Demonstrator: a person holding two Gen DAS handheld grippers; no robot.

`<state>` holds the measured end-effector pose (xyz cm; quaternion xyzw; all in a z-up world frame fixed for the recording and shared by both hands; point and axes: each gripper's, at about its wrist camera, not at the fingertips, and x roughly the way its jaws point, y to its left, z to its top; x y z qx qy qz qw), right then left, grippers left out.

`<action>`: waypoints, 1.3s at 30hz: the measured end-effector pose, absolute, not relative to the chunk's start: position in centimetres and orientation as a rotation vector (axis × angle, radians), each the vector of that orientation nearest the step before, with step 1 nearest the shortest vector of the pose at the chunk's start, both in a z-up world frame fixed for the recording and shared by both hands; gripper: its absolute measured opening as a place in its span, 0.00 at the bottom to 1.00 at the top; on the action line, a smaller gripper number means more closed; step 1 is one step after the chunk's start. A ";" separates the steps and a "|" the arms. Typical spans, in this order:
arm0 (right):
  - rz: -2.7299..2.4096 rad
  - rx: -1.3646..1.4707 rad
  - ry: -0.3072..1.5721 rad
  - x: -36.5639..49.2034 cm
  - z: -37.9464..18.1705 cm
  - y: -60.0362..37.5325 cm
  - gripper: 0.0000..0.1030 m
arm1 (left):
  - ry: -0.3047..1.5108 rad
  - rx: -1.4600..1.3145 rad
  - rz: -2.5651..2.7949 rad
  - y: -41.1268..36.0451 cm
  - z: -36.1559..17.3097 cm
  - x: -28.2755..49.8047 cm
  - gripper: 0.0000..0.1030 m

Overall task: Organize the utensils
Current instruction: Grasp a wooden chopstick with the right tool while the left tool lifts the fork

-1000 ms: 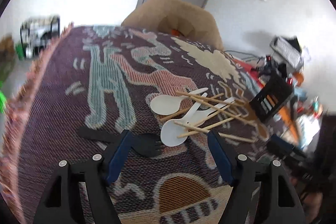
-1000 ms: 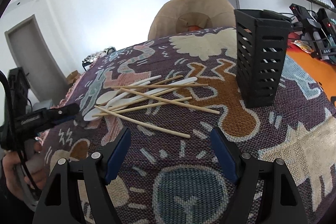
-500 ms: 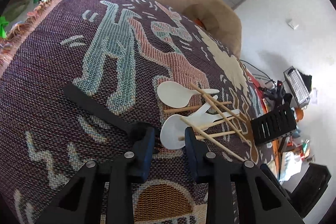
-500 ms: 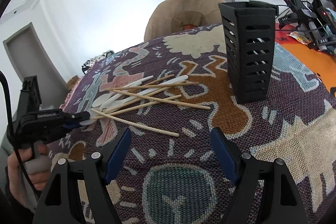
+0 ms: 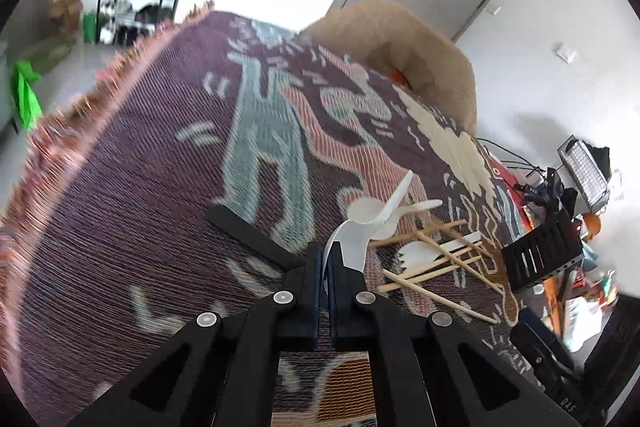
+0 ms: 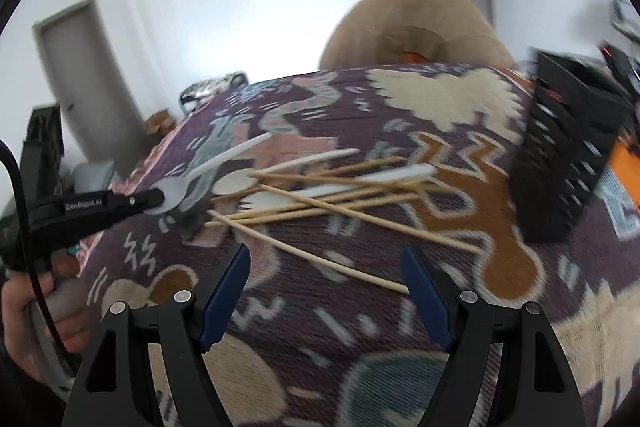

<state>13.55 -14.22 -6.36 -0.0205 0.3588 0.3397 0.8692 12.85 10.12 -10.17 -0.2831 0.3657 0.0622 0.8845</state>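
Now left gripper (image 5: 325, 259) clamped on white spoon (image 5: 352, 239).

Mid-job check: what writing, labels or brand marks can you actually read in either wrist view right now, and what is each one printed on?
"GenRobot.AI": white lettering, slightly blurred, on the side of the left gripper, seen from the right wrist view, where it is shut on a white spoon.
White characters on a black device at the lower right edge of the left wrist view: too small and cut off to read.
Nothing readable on the black utensil holder or the woven tablecloth.
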 end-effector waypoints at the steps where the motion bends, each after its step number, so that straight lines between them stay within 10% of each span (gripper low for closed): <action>1: 0.733 -0.080 0.751 13.5 -6.2 -13.1 0.64 | 0.754 -0.582 0.134 10.3 -10.0 12.7 0.02; 22: 0.895 -0.502 0.817 15.3 -7.3 -0.1 0.40 | 0.658 -0.595 0.176 14.9 -8.8 7.9 0.02; 26: 0.904 -0.531 0.861 15.9 -8.0 0.8 0.11 | 0.652 -0.604 0.174 15.4 -8.8 7.4 0.02; 39: 0.894 -0.237 0.705 16.5 -0.6 -7.6 0.07 | 0.635 -0.562 0.150 14.6 -7.5 7.2 0.02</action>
